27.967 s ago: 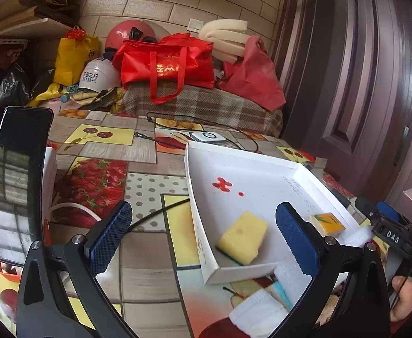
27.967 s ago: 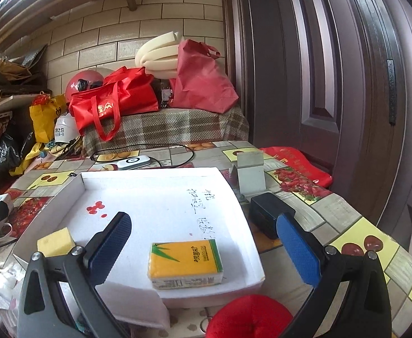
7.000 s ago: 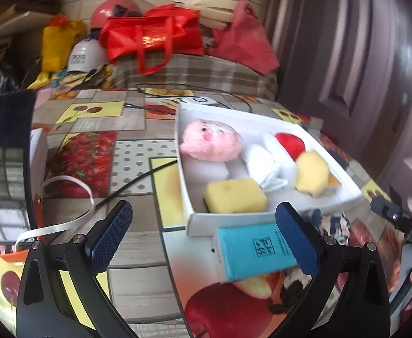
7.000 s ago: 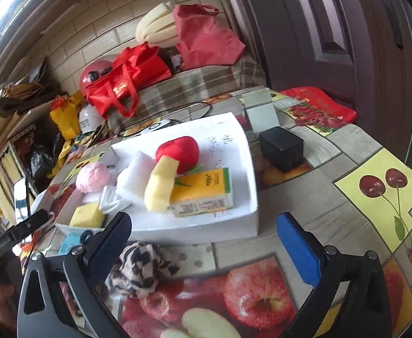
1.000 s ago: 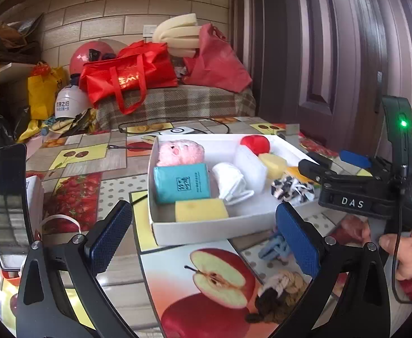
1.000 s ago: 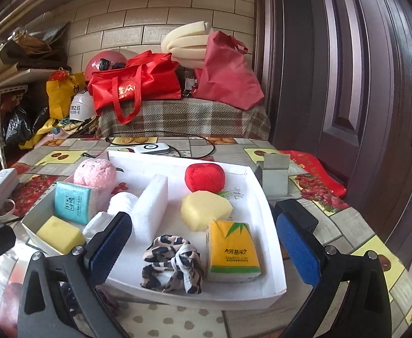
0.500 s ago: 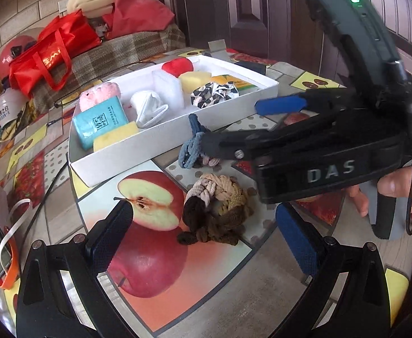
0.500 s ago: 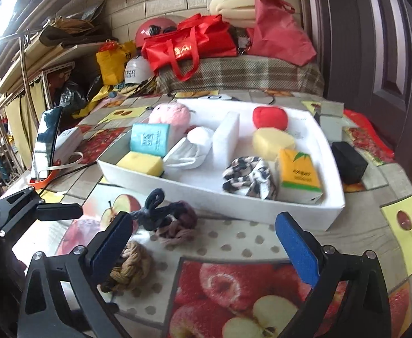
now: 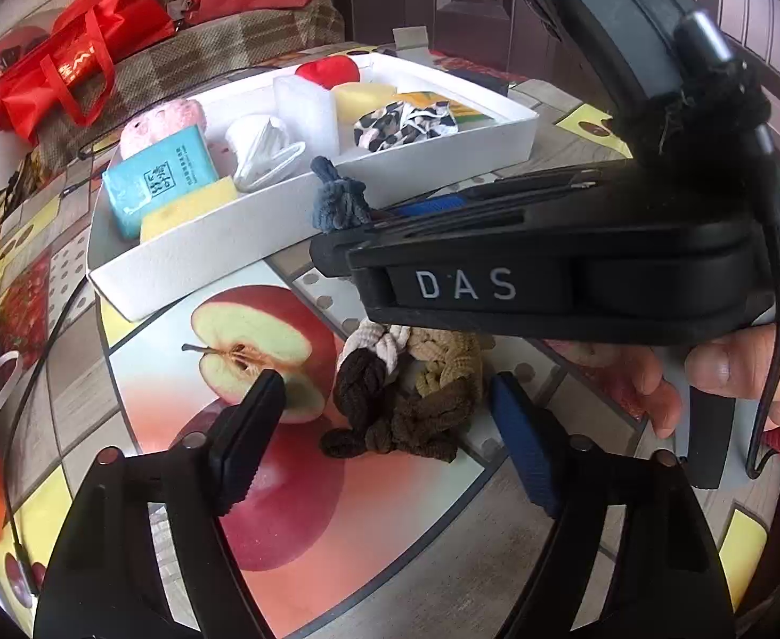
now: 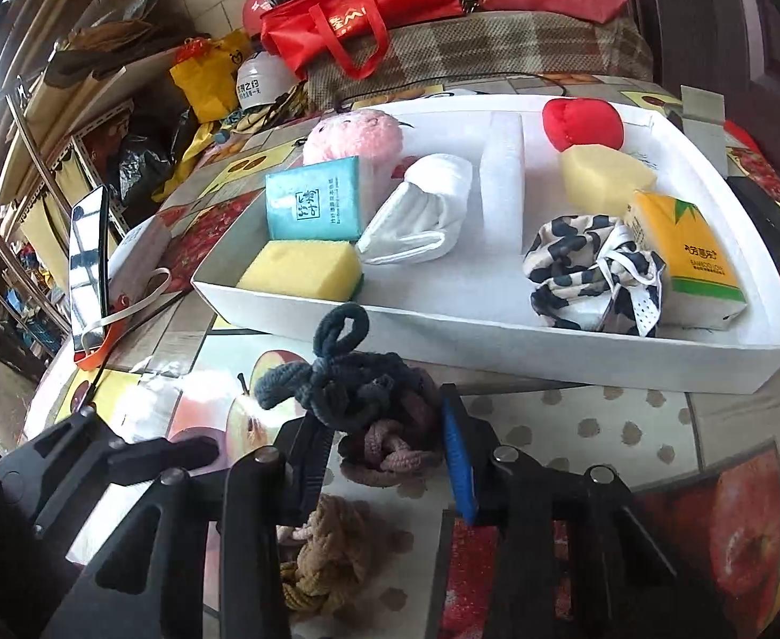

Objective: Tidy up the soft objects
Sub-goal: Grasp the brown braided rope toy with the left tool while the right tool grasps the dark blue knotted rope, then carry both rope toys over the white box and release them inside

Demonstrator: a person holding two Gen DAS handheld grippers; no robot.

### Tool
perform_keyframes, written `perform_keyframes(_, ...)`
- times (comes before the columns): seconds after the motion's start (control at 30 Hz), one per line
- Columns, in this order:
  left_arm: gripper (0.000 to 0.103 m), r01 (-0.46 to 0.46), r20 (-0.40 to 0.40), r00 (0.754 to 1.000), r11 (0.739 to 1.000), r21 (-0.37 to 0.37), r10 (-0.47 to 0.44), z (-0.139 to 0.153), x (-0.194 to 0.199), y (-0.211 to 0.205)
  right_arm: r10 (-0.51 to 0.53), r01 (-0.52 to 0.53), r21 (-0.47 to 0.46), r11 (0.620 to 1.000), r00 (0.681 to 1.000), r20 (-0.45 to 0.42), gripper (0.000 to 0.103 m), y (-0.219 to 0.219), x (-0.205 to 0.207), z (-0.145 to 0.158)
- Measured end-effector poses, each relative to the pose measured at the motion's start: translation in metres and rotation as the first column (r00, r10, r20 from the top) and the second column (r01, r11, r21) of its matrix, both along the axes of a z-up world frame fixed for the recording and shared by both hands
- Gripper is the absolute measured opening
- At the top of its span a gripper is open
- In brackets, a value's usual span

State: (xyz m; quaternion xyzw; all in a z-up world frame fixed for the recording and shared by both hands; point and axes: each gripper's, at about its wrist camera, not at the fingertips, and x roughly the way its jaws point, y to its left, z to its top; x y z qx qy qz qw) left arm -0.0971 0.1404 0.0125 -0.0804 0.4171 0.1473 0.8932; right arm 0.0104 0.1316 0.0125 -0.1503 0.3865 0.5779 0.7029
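A white tray (image 9: 203, 261) (image 10: 550, 357) holds a pink plush, a teal tissue pack, a yellow sponge, a white mask, a foam block, a red ball, a leopard-print cloth and a yellow tissue pack. In front of it, my right gripper (image 10: 384, 447) (image 9: 347, 234) is shut on a dark blue and mauve knotted rope bundle (image 10: 358, 394) (image 9: 336, 202). A brown and tan knotted rope bundle (image 9: 406, 399) (image 10: 321, 548) lies on the tablecloth. My left gripper (image 9: 384, 410) straddles it with jaws closing. The left pad stands clear of it.
A person's hand (image 9: 736, 367) holds the right gripper's handle, which crosses the left wrist view. A phone on a stand (image 10: 86, 266) and an orange strap sit left of the tray. A black box (image 10: 763, 218) lies to its right. Red bags (image 10: 368, 5) are piled behind.
Both grippers have dropped toward the table. The right jaws have shut on the blue and mauve bundle. The left jaws have narrowed around the brown and tan bundle.
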Motion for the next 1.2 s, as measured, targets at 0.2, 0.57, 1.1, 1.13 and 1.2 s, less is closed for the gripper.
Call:
perform_keyframes(0.2,0.037,0.007,0.022,1.0,1.0,-0.01,-0.007,0.002,0.002,0.002,-0.056,0.056,0.03,0.998,0.998,0.014,0.035,-0.031,0.026,0.007)
perform_keyframes(0.57,0.035,-0.28,0.259,0.937,0.948,0.152,0.235,0.036,-0.045,-0.011,-0.191,0.162,0.18,0.97,0.969,0.159,0.035,-0.097,0.047,0.034)
perform_keyframes(1.1,0.036,-0.535,0.385,0.805,0.833,0.143,0.451,0.044,-0.068,-0.02,-0.088,-0.005,0.272,0.962,0.94,0.331,0.035,-0.102,-0.038,0.05)
perform_keyframes(1.13,0.036,-0.534,0.385,0.807,0.833,0.147,0.449,0.044,-0.065,-0.021,-0.083,-0.01,0.27,0.963,0.94,0.332,0.035,-0.099,-0.04,0.05)
perform_keyframes(1.2,0.036,-0.527,0.383,0.812,0.835,0.158,0.44,0.044,-0.06,-0.024,-0.087,-0.001,0.259,0.966,0.941,0.328,0.035,-0.094,-0.039,0.049)
